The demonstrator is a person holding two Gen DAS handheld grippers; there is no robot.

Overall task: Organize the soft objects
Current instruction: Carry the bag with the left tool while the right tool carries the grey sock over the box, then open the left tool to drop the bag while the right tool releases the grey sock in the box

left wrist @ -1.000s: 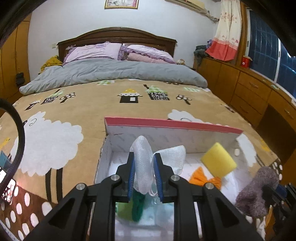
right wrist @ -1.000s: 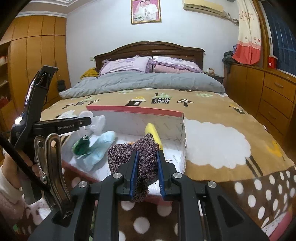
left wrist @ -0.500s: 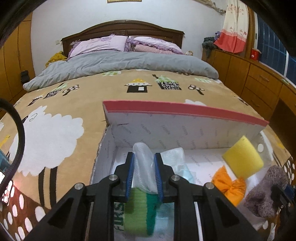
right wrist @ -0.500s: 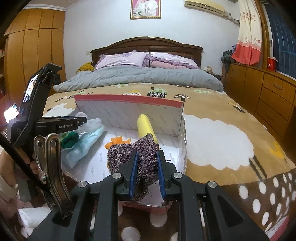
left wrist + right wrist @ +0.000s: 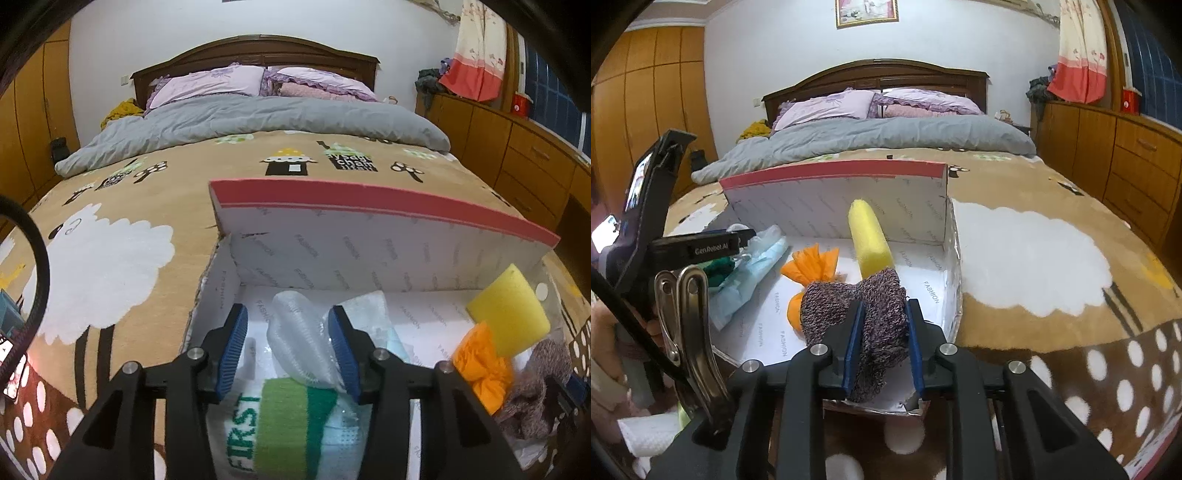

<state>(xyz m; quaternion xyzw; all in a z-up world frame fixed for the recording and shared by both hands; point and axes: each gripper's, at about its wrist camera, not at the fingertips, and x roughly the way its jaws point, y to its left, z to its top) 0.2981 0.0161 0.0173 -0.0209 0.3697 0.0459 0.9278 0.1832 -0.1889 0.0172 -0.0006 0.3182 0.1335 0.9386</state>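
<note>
In the left wrist view, the left hand-held gripper (image 5: 288, 350) has just been opening: its blue pads (image 5: 232, 350) stand apart with a clear plastic-wrapped bundle (image 5: 301, 343) between them. The left pad is clear of it; the right one is just beside or barely touching the wrap, so the bundle looks released. It lies on a green-and-white "FIRST" sock (image 5: 280, 424) and a pale blue cloth (image 5: 343, 435) at the near left of the open white box (image 5: 332, 254). In the right wrist view, the right hand-held gripper (image 5: 882, 339) is clenched on a mottled purple knit sock (image 5: 864, 306), held over the box's near edge. Just beyond it inside the box lie an orange cloth (image 5: 812, 266) and a yellow sponge (image 5: 870, 240) leaning toward the back wall. The box sits on the bed (image 5: 1034, 251), with a grey duvet (image 5: 886, 136) farther back.
</note>
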